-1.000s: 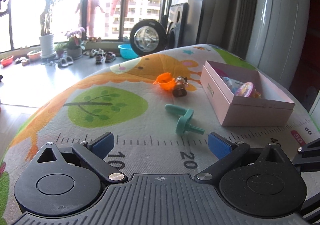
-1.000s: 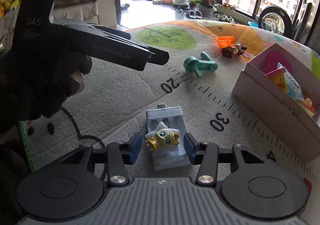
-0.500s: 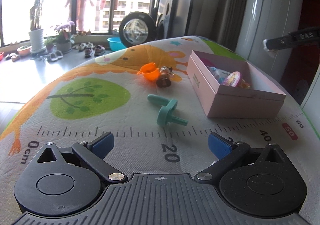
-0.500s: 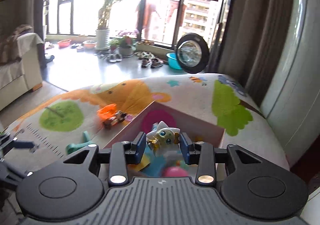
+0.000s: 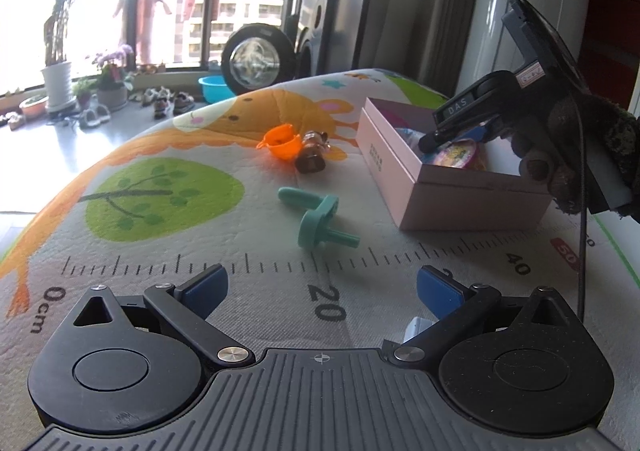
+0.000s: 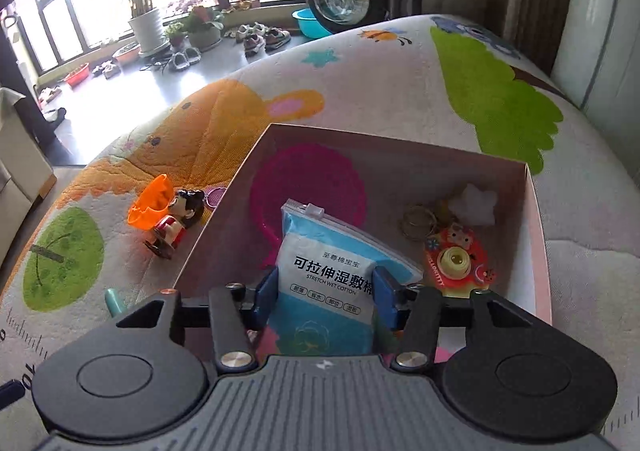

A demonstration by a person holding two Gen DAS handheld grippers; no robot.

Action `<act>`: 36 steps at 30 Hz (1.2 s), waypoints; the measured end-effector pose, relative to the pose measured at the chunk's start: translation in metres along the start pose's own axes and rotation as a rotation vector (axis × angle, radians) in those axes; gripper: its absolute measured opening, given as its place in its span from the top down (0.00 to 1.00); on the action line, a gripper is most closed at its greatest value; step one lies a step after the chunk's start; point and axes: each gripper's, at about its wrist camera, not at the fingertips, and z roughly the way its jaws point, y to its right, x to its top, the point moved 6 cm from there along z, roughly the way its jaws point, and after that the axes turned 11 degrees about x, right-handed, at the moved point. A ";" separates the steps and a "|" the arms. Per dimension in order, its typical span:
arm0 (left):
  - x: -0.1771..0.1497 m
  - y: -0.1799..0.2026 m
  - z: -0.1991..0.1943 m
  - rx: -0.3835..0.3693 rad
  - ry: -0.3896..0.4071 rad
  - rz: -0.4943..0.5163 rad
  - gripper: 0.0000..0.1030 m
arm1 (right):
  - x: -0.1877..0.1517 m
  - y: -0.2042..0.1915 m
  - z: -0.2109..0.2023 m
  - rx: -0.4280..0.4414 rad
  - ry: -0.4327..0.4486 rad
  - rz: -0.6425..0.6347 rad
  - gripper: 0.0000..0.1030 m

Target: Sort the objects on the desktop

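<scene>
A pink open box [image 6: 256, 159] holds a blue wet-cotton packet [image 6: 320, 247], a red toy camera [image 6: 456, 263] and a white star toy with a key ring [image 6: 474, 201]. My right gripper [image 6: 326, 291] hovers over the box, open and empty; the packet lies below its jaws. In the left wrist view the box [image 5: 400, 155] stands at the right, with the right gripper [image 5: 444, 131] over it. My left gripper [image 5: 320, 283] is open and empty above the mat. A teal peg toy [image 5: 316, 217], an orange cup [image 5: 282, 141] and a small doll [image 5: 312, 155] lie ahead.
The play mat [image 5: 160, 187] with a printed ruler covers the table, which drops off at the left toward the floor. A white object [image 5: 416, 327] peeks from under my left gripper's right finger. The doll [image 6: 176, 221] and the orange cup [image 6: 152, 203] lie just left of the box.
My right gripper carried the star toy from the mat to the box, opened and released it inside. My left gripper drew back slightly and stayed open.
</scene>
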 end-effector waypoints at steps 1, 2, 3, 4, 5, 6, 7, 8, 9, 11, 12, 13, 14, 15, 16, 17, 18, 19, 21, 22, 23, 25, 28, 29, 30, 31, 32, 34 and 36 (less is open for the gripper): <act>0.000 -0.001 0.001 0.001 -0.003 -0.003 0.00 | 0.001 0.004 -0.004 -0.027 0.013 -0.006 0.62; -0.001 -0.001 0.003 0.002 -0.006 -0.006 0.00 | 0.004 0.009 -0.009 -0.052 0.025 -0.004 0.67; -0.001 -0.001 0.004 0.001 -0.007 -0.008 0.00 | 0.008 0.015 -0.013 -0.074 0.040 -0.004 0.74; -0.001 0.000 0.006 -0.002 -0.011 -0.008 0.00 | 0.011 0.017 -0.017 -0.083 0.043 -0.007 0.74; -0.002 0.002 0.007 -0.006 -0.015 -0.007 0.00 | 0.011 0.018 -0.019 -0.089 0.043 -0.008 0.73; -0.003 0.003 0.008 -0.009 -0.018 -0.004 0.00 | 0.012 0.018 -0.020 -0.101 0.037 -0.019 0.70; -0.004 0.005 0.007 -0.011 -0.019 0.002 0.00 | 0.012 0.018 -0.022 -0.119 0.039 -0.033 0.67; -0.005 0.006 0.006 -0.011 -0.015 0.010 0.00 | 0.012 0.016 -0.026 -0.132 0.048 -0.045 0.66; -0.005 0.007 0.005 -0.008 -0.009 0.017 0.00 | 0.011 0.014 -0.031 -0.135 0.061 -0.049 0.65; -0.004 0.005 0.002 0.006 0.005 0.025 0.00 | 0.012 0.014 -0.049 -0.103 0.113 -0.023 0.62; -0.003 0.003 0.002 0.013 0.006 0.023 0.00 | 0.010 0.012 -0.060 -0.076 0.142 -0.008 0.60; -0.003 0.001 0.002 0.018 0.006 0.019 0.00 | 0.008 0.010 -0.072 -0.057 0.165 -0.004 0.60; -0.002 -0.001 0.003 0.024 0.004 0.014 0.00 | 0.004 0.008 -0.082 -0.046 0.183 -0.010 0.59; -0.001 -0.003 0.003 0.031 0.003 0.010 0.00 | -0.003 0.003 -0.092 -0.028 0.197 -0.024 0.53; -0.001 -0.004 0.004 0.039 0.003 0.006 0.00 | -0.012 -0.005 -0.102 0.007 0.203 -0.047 0.41; -0.001 -0.005 0.004 0.043 0.002 0.004 0.00 | -0.021 -0.012 -0.107 0.042 0.198 -0.065 0.35; -0.001 -0.006 0.005 0.047 -0.001 0.003 0.00 | -0.036 -0.022 -0.112 0.092 0.178 -0.086 0.27; 0.000 -0.006 0.005 0.053 -0.003 0.002 0.00 | -0.051 -0.033 -0.114 0.145 0.146 -0.110 0.25; 0.001 -0.008 0.006 0.067 -0.005 0.002 0.00 | -0.088 -0.059 -0.111 0.249 0.055 -0.161 0.25; 0.001 -0.009 0.006 0.075 -0.005 0.001 0.00 | -0.110 -0.076 -0.107 0.293 0.002 -0.200 0.25; 0.002 -0.010 0.006 0.082 -0.006 -0.001 0.00 | -0.126 -0.089 -0.103 0.320 -0.032 -0.235 0.25; 0.005 -0.012 0.006 0.095 -0.009 -0.003 0.00 | -0.151 -0.110 -0.096 0.350 -0.075 -0.311 0.26; 0.006 -0.010 0.006 0.104 -0.011 0.015 0.00 | -0.175 -0.135 -0.086 0.381 -0.096 -0.401 0.37; 0.006 -0.009 0.005 0.104 -0.011 0.025 0.00 | -0.178 -0.138 -0.083 0.387 -0.104 -0.404 0.42; 0.006 -0.007 0.005 0.102 -0.011 0.036 0.00 | -0.181 -0.140 -0.081 0.391 -0.117 -0.408 0.53; 0.006 -0.004 0.006 0.100 -0.013 0.048 0.00 | -0.181 -0.139 -0.080 0.386 -0.113 -0.408 0.54; 0.006 -0.002 0.007 0.099 -0.014 0.060 0.00 | -0.181 -0.137 -0.081 0.375 -0.106 -0.409 0.54; 0.006 0.003 0.011 0.099 -0.015 0.086 0.00 | -0.180 -0.128 -0.083 0.335 -0.088 -0.415 0.54; 0.007 0.008 0.017 0.100 -0.020 0.109 0.00 | -0.178 -0.110 -0.087 0.290 -0.075 -0.397 0.54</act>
